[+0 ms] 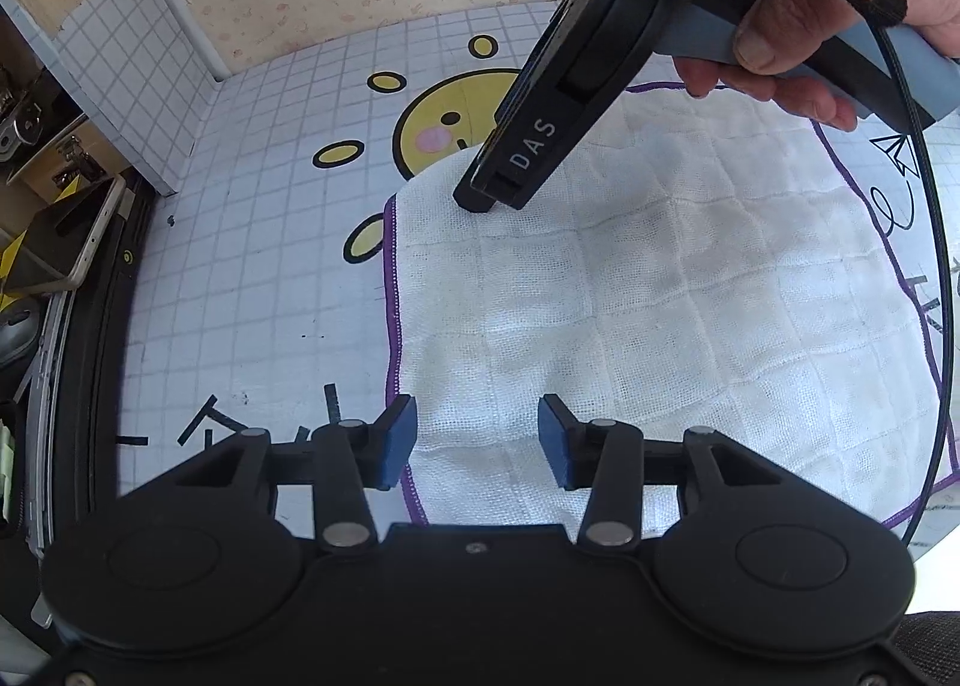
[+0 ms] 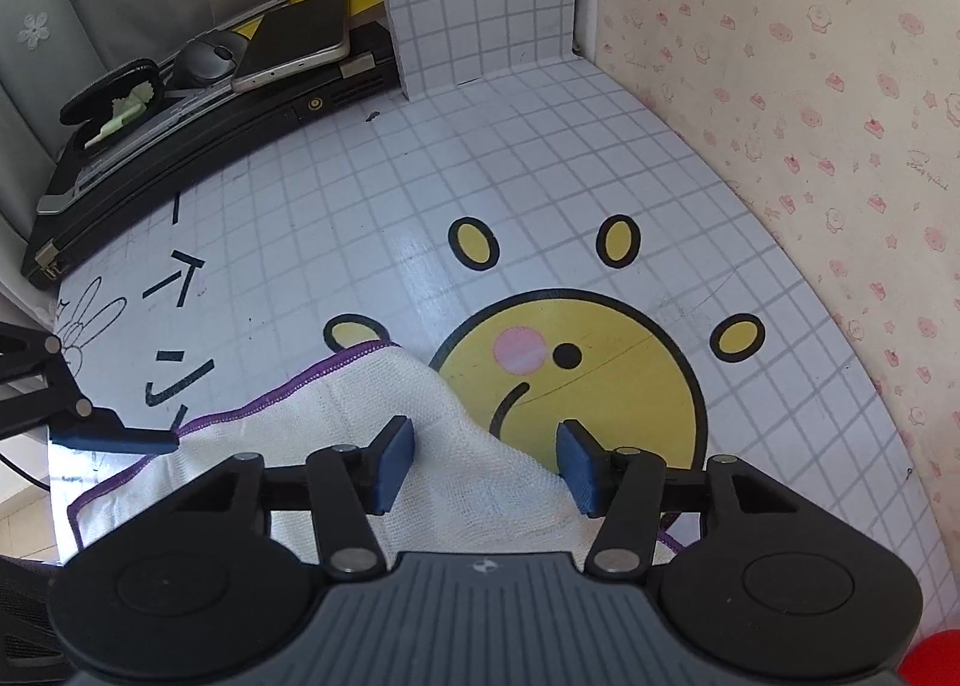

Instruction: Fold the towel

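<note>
Tabletop point(image 1: 258, 266) covered in grid-pattern sheet with yellow smiley print point(image 2: 600, 386), pink-patterned wall behind, clutter off the left edge in the left wrist view: laptop point(image 2: 198, 146) with phone point(image 2: 294, 47) and mouse point(image 2: 207, 59) stacked on it, well apart from the work area, irrelevant to task. White gauze towel point(image 1: 660, 296) with purple hem lying flat on the table, covering part of the smiley print, looks like one layer spread or one fold down already, cannot tell which from these views. Far-left corner of the towel close to the smiley's ear blob, hem running down the left side toward the left gripper point(image 1: 477, 440). Left gripper released, blue pads standing apart just over the near-left hem, nothing pinched, pointing steeply down, probably parked to take that corner. Right gripper point(image 2: 486, 464) held in a hand point(image 1: 840, 26), tip down at the far edge of the towel near the corner, jaws apart, cloth bunched slightly between the pads but not pressed, so released too. Both claws placed at the left-side corners, likely set-up to lift that edge and carry it across. Risk: thin gauze slipping or only the top threads caught if pads close too high.
</note>
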Tool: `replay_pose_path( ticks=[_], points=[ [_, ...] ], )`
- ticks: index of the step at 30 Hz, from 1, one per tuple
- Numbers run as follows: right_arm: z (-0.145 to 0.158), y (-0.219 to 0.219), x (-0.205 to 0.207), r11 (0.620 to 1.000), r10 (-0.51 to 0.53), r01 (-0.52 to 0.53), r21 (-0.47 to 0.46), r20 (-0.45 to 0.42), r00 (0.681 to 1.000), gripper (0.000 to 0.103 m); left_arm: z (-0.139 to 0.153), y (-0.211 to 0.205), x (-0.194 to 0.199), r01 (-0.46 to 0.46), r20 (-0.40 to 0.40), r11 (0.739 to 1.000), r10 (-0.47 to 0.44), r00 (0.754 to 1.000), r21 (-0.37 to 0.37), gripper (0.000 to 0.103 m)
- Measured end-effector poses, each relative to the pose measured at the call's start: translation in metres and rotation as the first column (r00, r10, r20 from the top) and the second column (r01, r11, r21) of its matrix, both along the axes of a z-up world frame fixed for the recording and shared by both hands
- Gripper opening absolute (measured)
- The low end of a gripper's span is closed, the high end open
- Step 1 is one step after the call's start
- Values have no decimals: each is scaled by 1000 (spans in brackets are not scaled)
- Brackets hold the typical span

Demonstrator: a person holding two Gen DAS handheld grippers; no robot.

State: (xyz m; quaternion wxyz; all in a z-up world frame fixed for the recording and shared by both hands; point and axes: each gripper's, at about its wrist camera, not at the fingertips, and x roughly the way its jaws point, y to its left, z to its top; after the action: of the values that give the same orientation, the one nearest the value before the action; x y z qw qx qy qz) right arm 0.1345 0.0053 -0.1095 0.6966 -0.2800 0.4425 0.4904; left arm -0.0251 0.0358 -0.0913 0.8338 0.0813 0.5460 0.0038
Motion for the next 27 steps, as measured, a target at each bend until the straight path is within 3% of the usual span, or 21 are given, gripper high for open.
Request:
replay_pose_path(
  ticks=[3, 4, 19, 27],
  points=[
    [3, 1, 0, 1000, -7, 7, 8, 6, 1000, 11, 1, -1, 1, -2, 5, 1000, 2, 1000, -4, 48],
    [4, 1, 0, 1000, -11, 11, 13, 6, 1000, 6, 1, -1, 1, -3, 5, 1000, 3, 1000, -3, 48],
    [55, -22, -50, 992, 50, -70, 103, 187, 981, 5, -1, -6, 2, 4, 0, 1000, -4, 1000, 5, 49],
    [33, -34, -81, 993, 98, -107, 43, 178, 979, 5, 0, -7, -7, 11, 2, 1000, -11, 1000, 13, 49]
  ],
)
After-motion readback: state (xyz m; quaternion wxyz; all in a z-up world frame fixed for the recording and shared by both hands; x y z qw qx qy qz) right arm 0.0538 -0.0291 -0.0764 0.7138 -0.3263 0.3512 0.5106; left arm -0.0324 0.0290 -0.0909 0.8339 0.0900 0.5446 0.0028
